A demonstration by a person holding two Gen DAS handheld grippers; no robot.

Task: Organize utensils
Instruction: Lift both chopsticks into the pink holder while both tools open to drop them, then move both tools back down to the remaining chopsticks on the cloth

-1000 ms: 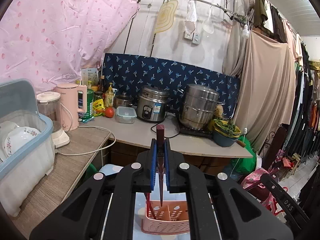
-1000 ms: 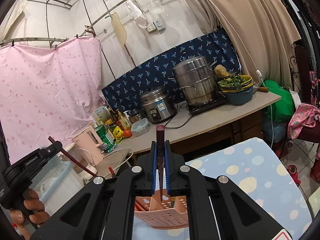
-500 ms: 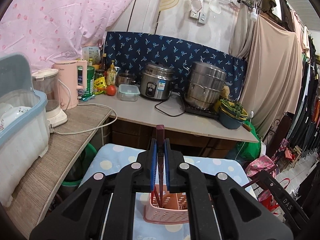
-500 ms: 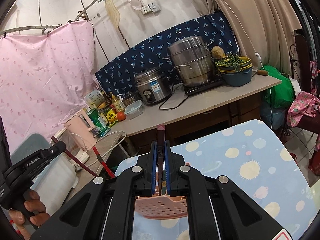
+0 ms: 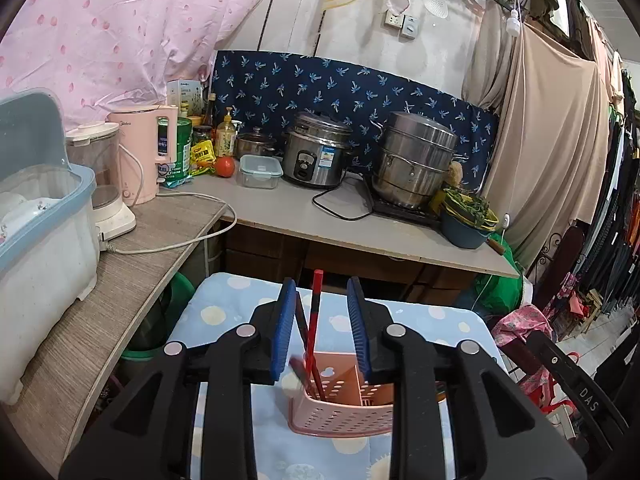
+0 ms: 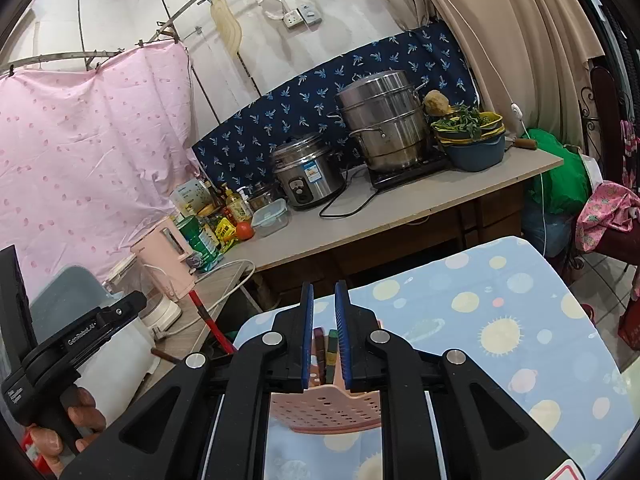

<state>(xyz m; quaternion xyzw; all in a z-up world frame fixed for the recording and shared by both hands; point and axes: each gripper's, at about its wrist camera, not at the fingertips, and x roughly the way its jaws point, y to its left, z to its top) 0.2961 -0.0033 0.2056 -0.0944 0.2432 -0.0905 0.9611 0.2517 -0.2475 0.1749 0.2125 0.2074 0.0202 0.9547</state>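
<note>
A pink perforated utensil holder (image 5: 340, 404) stands on a table with a blue patterned cloth (image 5: 224, 312). My left gripper (image 5: 322, 324) is open above the holder; red chopsticks (image 5: 313, 320) stand loose in it between the blue pads (image 5: 285, 328). In the right wrist view, my right gripper (image 6: 322, 336) is open above the same holder (image 6: 324, 412). Dark utensil handles (image 6: 325, 350) stand in the holder between its pads. The red chopsticks (image 6: 208, 322) show to the left.
A counter (image 5: 320, 216) behind the table carries a rice cooker (image 5: 316, 156), a steel steamer pot (image 5: 416, 160), a blue bowl of greens (image 5: 468, 220), a kettle and bottles. A dish bin (image 5: 40, 216) sits on the left shelf. Clothes hang at right.
Both grippers lowered toward the holder and opened. The chopsticks and the dark utensil were let go and now stand in the holder.
</note>
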